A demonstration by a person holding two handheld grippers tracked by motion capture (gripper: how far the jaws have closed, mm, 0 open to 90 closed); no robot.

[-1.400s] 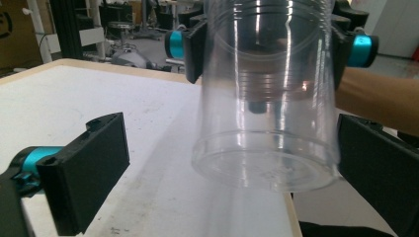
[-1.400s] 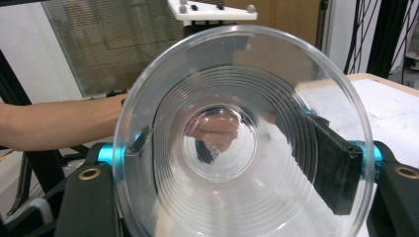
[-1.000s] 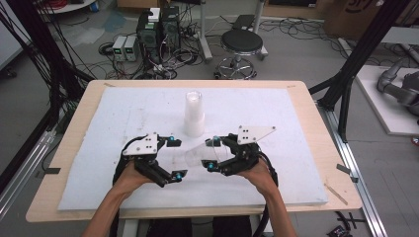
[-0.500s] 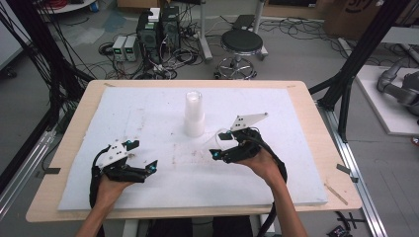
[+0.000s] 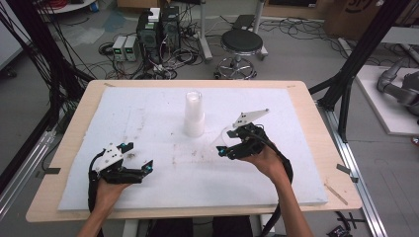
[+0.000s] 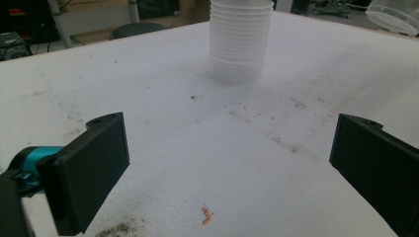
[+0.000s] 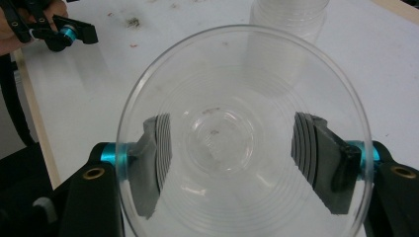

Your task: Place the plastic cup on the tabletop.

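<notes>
the left gripper point(image 5: 141, 157) rests low on the white foam board point(image 5: 148, 113), jaws spread wide with nothing between them; the stack of clear cups point(image 6: 240, 39) stands ahead of it, well apart. to the right, the right gripper point(image 7: 232, 163) is clamped on a single clear cup point(image 7: 242, 133), pads pressing its ribbed wall from both sides, mouth toward the camera, the stack just beyond. the cup looks thin, light and springy, likely slick and easy to crush, so a gentle pinch at mid-wall seems best.

tool point(image 6: 237, 163) wide apart, cup stack point(image 6: 240, 39) ahead
</notes>
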